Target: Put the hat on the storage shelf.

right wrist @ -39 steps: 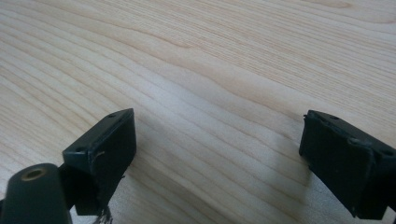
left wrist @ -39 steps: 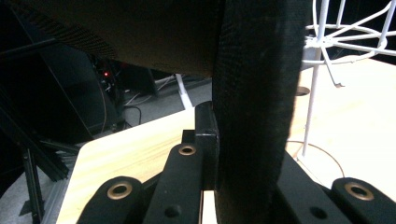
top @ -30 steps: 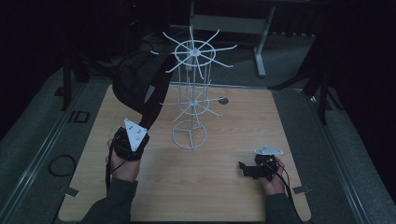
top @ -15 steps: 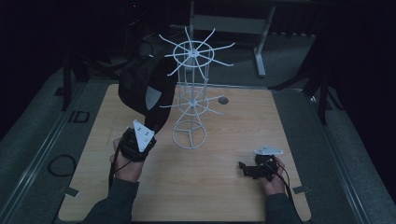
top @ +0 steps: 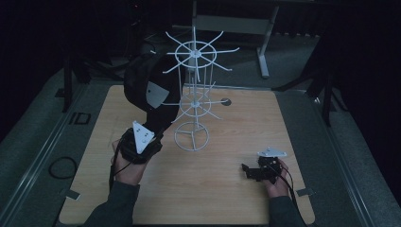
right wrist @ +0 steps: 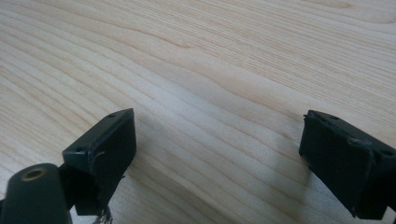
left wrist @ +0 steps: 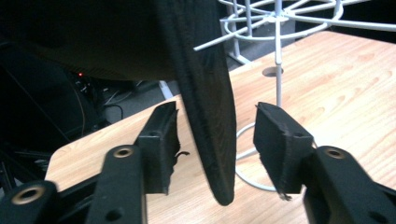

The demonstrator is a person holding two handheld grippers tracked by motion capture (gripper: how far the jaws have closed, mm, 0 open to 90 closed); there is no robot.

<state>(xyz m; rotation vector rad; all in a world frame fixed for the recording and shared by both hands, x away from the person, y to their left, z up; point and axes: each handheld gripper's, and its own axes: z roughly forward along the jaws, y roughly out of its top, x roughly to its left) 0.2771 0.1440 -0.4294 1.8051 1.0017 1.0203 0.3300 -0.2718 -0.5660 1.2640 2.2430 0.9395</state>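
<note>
The right gripper (top: pixel 247 170) rests low on the wooden bench (top: pixel 227 198) near its near right corner, held in the person's right hand (top: pixel 276 182); its jaws stand wide apart over bare wood (right wrist: pixel 210 93) with nothing between them. Toward the near left, the left gripper (top: pixel 152 136) is lifted off the bench in the left hand (top: pixel 125 168). In the left gripper view its jaws are parted, and the brim of a black cap (left wrist: pixel 208 116) hangs down in the gap, touching neither pad. The cap (top: pixel 146 85) is raised above the far left part of the bench, against the arms of a white wire rack (top: pixel 191 101) whose ring base stands near the bench's middle.
</note>
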